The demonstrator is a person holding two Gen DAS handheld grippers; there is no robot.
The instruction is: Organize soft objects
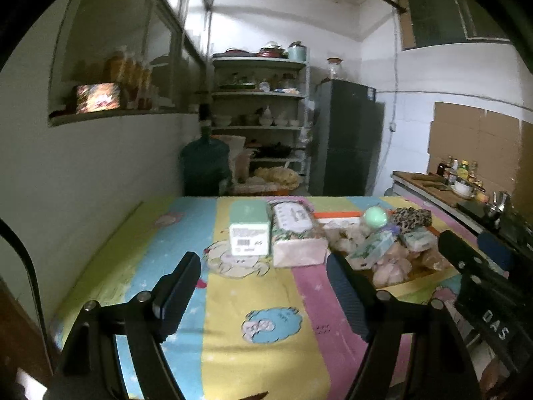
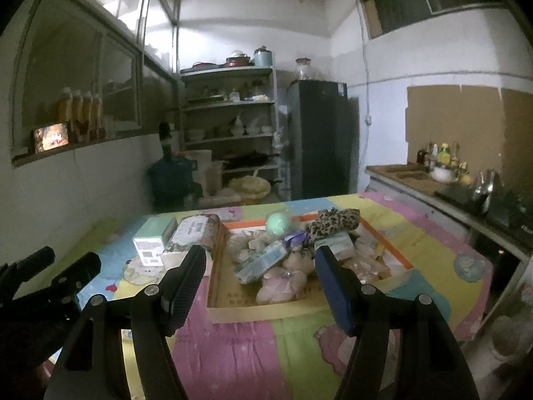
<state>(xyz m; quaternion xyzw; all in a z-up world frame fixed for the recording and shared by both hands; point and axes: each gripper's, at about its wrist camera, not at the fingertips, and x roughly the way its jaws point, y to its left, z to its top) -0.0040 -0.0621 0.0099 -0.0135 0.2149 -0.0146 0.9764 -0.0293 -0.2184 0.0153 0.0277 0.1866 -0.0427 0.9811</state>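
A shallow cardboard tray (image 2: 266,311) with an orange rim lies on the colourful cartoon tablecloth (image 2: 233,350). It holds a pile of soft things: a green ball (image 2: 279,222), a leopard-print pouch (image 2: 333,221), tissue packs (image 2: 263,261) and pale plush pieces (image 2: 283,285). A mint tissue box (image 1: 250,231) and a floral tissue pack (image 1: 296,236) stand left of the tray. My left gripper (image 1: 263,296) is open and empty above the cloth, short of the boxes. My right gripper (image 2: 260,286) is open and empty, facing the tray's near edge.
A wall runs along the table's left side. Beyond the table stand a water jug (image 1: 205,166), shelves of dishes (image 1: 258,116) and a dark fridge (image 1: 346,136). A counter with bottles and a bowl (image 2: 443,173) runs along the right.
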